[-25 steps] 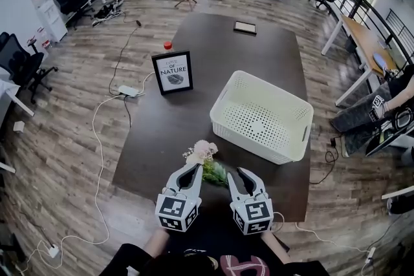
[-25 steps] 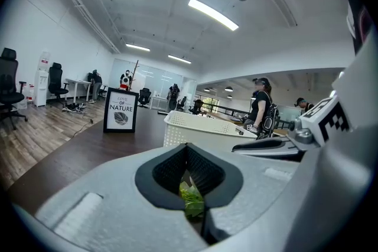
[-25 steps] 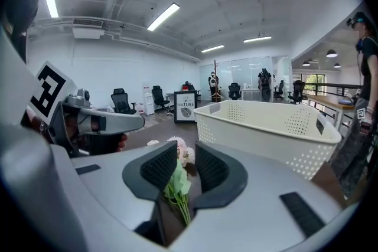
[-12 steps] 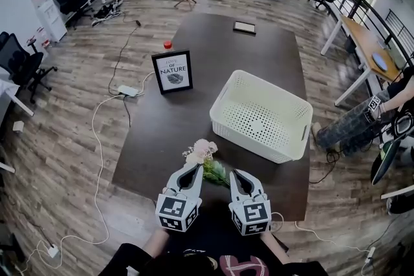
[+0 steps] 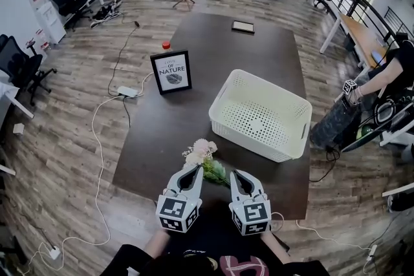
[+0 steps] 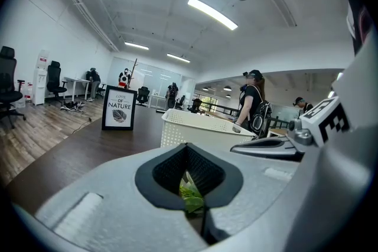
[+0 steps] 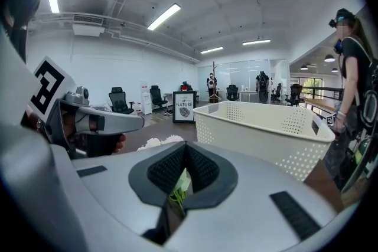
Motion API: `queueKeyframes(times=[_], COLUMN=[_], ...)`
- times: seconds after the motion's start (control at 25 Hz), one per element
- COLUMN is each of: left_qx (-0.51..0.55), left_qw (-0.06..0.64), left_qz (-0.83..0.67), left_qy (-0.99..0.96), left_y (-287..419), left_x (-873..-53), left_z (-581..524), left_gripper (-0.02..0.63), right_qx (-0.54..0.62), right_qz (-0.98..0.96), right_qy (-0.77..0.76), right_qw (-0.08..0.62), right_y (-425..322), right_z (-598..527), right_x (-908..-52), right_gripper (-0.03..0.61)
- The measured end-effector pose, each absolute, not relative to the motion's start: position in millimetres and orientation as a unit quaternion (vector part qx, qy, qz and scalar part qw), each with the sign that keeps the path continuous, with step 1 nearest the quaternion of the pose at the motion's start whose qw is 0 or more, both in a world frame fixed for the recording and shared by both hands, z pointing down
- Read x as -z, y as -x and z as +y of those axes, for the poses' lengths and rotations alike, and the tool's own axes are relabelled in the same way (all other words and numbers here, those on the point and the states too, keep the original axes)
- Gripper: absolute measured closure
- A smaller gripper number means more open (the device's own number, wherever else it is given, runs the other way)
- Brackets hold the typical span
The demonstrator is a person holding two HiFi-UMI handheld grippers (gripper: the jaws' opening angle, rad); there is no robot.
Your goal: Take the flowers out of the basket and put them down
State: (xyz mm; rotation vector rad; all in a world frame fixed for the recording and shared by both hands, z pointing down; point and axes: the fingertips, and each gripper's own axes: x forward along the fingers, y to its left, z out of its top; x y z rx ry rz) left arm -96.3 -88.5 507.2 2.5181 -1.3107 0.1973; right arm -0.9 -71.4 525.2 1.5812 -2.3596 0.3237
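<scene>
Two claws are held side by side over the near edge of the dark counter (image 5: 213,48), both pointing away from the person and slightly down. The left claw (image 5: 196,168) has its jaws together at the tips. Its own view shows green leaves through the small opening behind those tips, and I cannot tell whether the leaves touch the jaws. The right claw (image 5: 234,172) is closed as well, tips meeting, with pale leaf and stem showing through its opening in the same way. The flowers (image 5: 204,150), a small bunch of pale pink and cream blooms with green leaves, lie on the counter outside the basket (image 5: 220,106). The leafy end sits between the two claw tips and the blooms point away from them. The white basket stands to the right of the flowers and farther back, near them but apart. A framed sign (image 5: 172,72) stands upright at the counter's left edge, with a red cap (image 5: 166,45) just behind it. A dark flat thing (image 5: 244,26) lies at the far end.
</scene>
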Motion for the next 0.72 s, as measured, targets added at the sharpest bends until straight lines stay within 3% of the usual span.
queueKeyframes(times=[0.72], left_qx=[-0.072], left_qw=[0.15], left_qz=[-0.456], left_qy=[-0.874], left_y=[93.9], left_x=[-507.9], left_z=[-90.8], left_gripper=[0.604], right_qx=[-0.141], right_qz=[-0.822], right_qy=[-0.537], right_qw=[0.129], right_y=[-0.2], right_z=[-75.2], right_x=[-527.9], right_gripper=[0.572])
